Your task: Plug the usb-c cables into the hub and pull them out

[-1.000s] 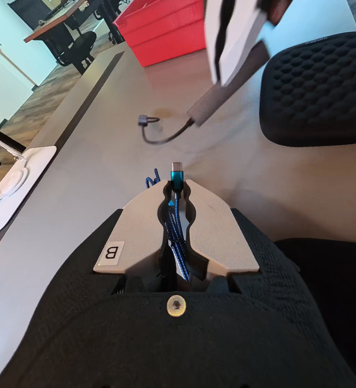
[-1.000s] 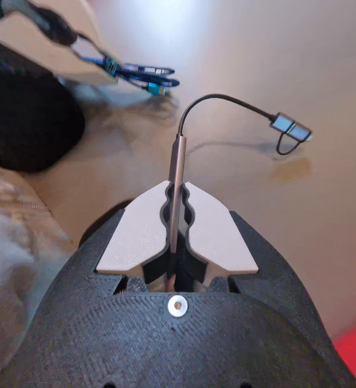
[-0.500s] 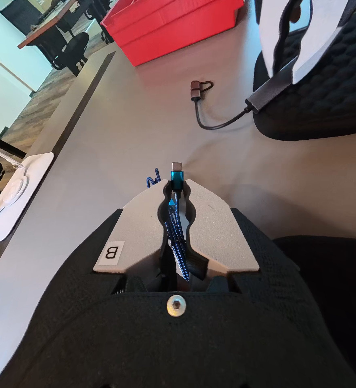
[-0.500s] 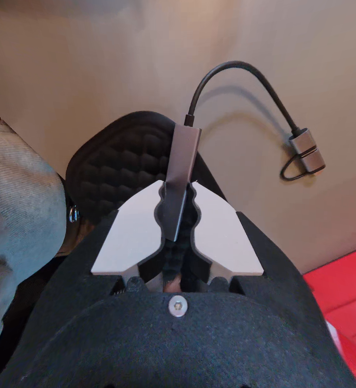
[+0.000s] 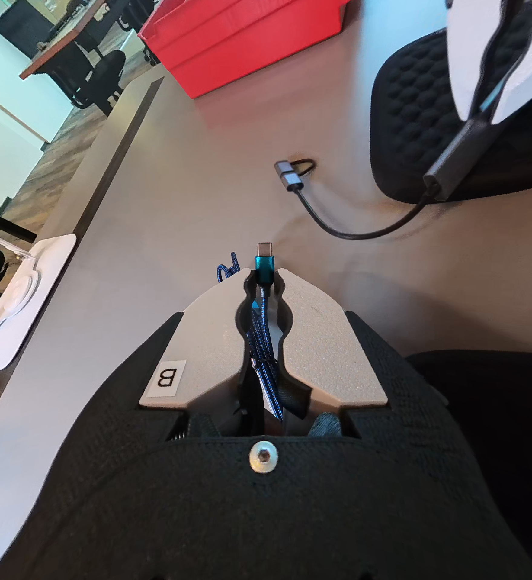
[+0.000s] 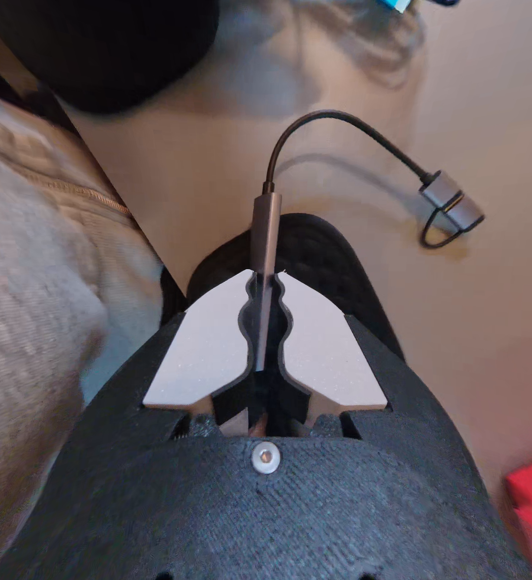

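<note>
My left gripper [image 5: 265, 273] is shut on the teal plug of a blue braided usb-c cable [image 5: 265, 268]; the metal tip points forward above the table and the cable runs back between the fingers. My right gripper [image 6: 265, 273] is shut on a slim grey hub [image 6: 266, 238], held edge-on. The hub's short black lead curves to its grey connector [image 6: 449, 204] lying on the table. In the left wrist view the right gripper [image 5: 478, 117] holds the hub [image 5: 446, 169] at the upper right, above the black pad, with the connector [image 5: 289, 175] on the table. Hub and plug are apart.
A black textured pad [image 5: 415, 103] lies at the right, under the hub [image 6: 321, 251]. A red bin [image 5: 242, 40] stands at the far end of the beige table [image 5: 164, 219]. A white flat stand [image 5: 17, 298] sits at the left edge. A person's grey sleeve [image 6: 39, 266] is at left. One gripper's finger ends stand about 15 cm off the other's.
The right gripper has carried the hub to the right and nearer, over the black pad, and turned it edge-on again. The left gripper still holds the plug in the same place.
</note>
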The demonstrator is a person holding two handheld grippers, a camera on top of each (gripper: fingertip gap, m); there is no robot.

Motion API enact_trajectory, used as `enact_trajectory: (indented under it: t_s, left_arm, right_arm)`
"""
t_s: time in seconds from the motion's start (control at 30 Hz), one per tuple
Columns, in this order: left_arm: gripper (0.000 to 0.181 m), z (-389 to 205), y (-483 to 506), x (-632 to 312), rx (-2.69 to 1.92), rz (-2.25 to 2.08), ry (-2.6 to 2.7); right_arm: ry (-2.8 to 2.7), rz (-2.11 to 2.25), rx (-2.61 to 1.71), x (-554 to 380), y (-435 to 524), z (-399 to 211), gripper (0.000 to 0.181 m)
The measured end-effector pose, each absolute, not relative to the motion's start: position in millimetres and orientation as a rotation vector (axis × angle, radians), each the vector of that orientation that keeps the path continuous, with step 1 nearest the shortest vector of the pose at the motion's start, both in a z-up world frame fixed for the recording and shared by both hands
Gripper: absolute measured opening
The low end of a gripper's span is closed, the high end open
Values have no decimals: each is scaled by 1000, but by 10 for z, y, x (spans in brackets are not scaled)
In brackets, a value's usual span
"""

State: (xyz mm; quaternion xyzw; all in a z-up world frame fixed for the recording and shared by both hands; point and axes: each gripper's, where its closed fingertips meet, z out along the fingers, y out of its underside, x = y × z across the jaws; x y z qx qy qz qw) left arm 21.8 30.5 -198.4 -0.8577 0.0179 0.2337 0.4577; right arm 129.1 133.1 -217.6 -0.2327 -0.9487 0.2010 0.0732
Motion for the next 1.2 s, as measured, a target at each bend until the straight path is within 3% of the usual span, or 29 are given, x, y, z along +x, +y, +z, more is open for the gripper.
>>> enact_trajectory:
  t_s: [0.2,0.43,0.87,1.07,1.2]
  left_arm:
    - [11,-1965,298,210,-2105,586,43]
    - [11,-1981,310,222,-2111,585,52]
    - [11,-1990,324,245,-2116,587,70]
    - [11,-1999,327,244,-2122,586,72]
    - [11,-2006,331,252,-2124,582,78]
  right_arm:
    - [-2576,414,-316,986,1463,-1980,9]
    - [-2580,361,-206,1060,1502,-2142,10]
    - [-3005,628,-693,1298,1361,-2227,17]
    - [-2946,559,-591,1262,1421,-2206,19]
    - [-2948,520,-685,1259,1538,-2175,35]
